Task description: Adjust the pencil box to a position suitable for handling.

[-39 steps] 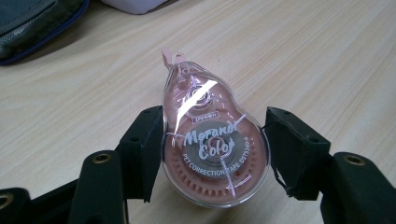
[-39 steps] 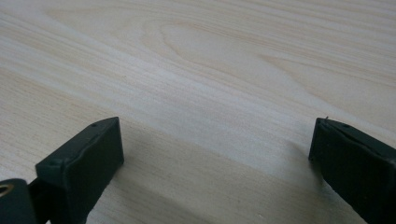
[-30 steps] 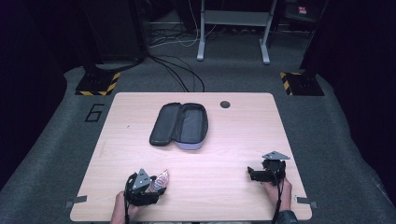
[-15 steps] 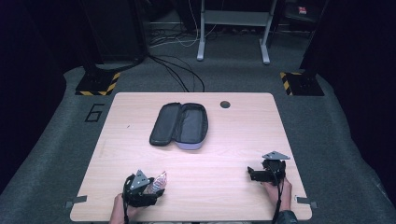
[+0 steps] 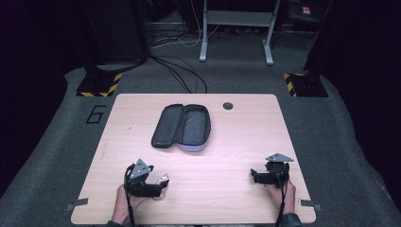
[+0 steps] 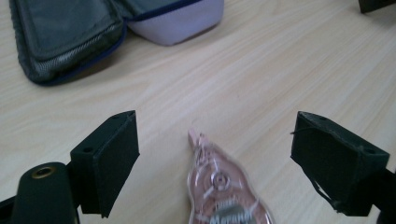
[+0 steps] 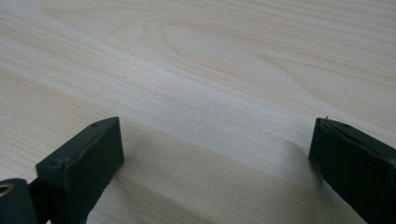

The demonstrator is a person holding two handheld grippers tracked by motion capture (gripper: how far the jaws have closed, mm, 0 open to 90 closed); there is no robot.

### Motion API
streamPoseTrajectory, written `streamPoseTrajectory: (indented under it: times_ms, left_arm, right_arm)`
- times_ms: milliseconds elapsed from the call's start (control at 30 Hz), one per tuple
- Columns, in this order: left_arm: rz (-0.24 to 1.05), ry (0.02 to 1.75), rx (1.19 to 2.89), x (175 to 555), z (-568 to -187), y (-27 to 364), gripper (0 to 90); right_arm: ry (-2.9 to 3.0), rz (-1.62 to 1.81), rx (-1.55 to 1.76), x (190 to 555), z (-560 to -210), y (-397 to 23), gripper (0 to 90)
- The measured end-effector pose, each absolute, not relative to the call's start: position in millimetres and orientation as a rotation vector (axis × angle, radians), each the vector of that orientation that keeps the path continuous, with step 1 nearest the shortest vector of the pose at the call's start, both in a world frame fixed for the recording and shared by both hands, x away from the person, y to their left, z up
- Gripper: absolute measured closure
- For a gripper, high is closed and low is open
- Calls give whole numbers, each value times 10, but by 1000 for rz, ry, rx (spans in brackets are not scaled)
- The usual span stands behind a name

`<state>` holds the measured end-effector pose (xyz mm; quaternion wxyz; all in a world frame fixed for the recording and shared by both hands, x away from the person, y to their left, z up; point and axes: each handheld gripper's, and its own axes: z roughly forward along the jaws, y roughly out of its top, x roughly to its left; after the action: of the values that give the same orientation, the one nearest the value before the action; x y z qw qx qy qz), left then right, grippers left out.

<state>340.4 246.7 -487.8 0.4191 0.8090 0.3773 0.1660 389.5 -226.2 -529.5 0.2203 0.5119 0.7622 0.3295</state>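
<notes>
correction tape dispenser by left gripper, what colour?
Clear pinkish correction tape dispenser, best in the left gripper view.

Left gripper (image 5: 158,184) at the table's near left, held low in the left hand (image 5: 124,205), jaws wide apart, just been opening | Right gripper (image 5: 254,177) at the near right, gripped by the right hand (image 5: 279,191), jaws spread wide, pointing left, nothing between them

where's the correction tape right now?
In the high view the correction tape lies on the table near its front left, just right of the left gripper. In the left gripper view it sits between the open jaws, touching neither.
</notes>
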Motion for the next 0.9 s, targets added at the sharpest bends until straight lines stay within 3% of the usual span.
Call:
streamPoseTrajectory:
  times_ms: [467, 900]
  left_arm:
    - [392, 932, 2037, 3857, -4714, 2110, 142]
    - [425, 909, 2049, 4199, -4669, 1806, 194]
  right_arm:
    - [2115, 903, 1418, 3894, -5291, -2263, 27]
    - [2109, 910, 1415, 3895, -5294, -2263, 27]
